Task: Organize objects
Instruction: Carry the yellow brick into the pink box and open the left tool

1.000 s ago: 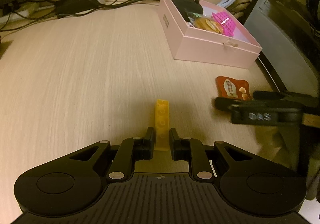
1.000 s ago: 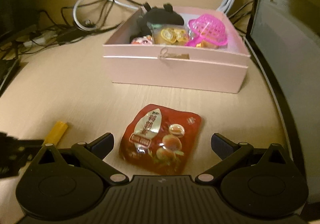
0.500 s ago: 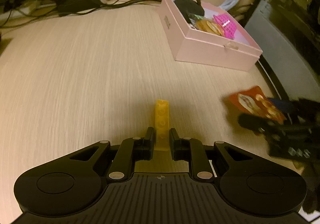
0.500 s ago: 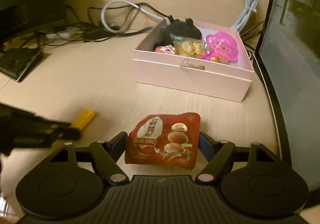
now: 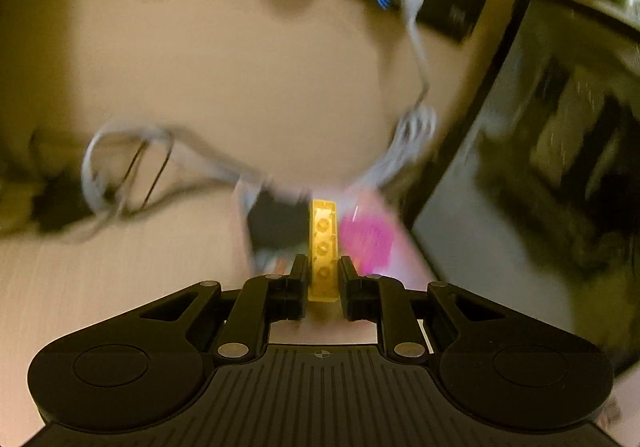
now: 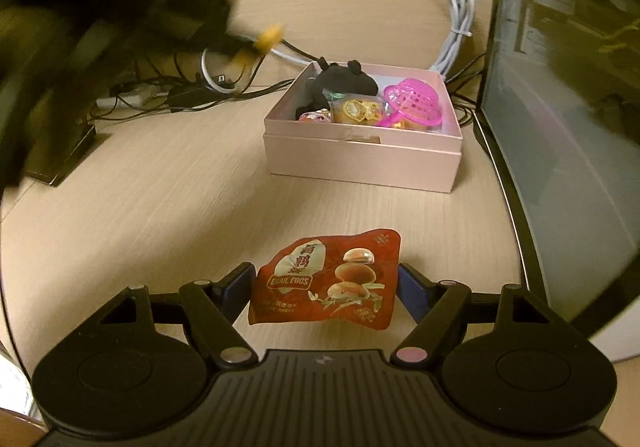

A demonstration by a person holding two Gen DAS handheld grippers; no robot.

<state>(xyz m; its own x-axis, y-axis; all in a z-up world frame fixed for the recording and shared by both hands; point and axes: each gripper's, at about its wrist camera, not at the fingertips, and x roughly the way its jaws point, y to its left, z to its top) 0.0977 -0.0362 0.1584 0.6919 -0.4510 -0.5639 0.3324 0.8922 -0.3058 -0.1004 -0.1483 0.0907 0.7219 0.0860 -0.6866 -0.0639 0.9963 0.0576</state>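
motion blur smears most of the left wrist view, yet the left gripper (image 5: pixel 323 281) is sharp, its jaws narrow and clamped on a yellow studded brick (image 5: pixel 323 255) that sticks out forward between the pads. behind the brick, blurred, lie the pink box (image 5: pixel 394 243) with a magenta shape (image 5: pixel 366 241) and a dark shape inside, white cables (image 5: pixel 404 143) on the wooden desk (image 5: pixel 120 271), and a dark glass panel (image 5: pixel 520 187) on the right. the right wrist view is clear: the right gripper (image 6: pixel 326 283) holds a red quail eggs packet (image 6: pixel 326 281) pinched by its side edges between the blue pads, lifted above the desk. ahead sits the open box, holding a black plush toy (image 6: pixel 344 81), a wrapped snack (image 6: pixel 356 109) and a pink plastic basket (image 6: pixel 414 101). at upper left the other gripper shows as a dark blur with the brick's yellow tip raised left of the box.
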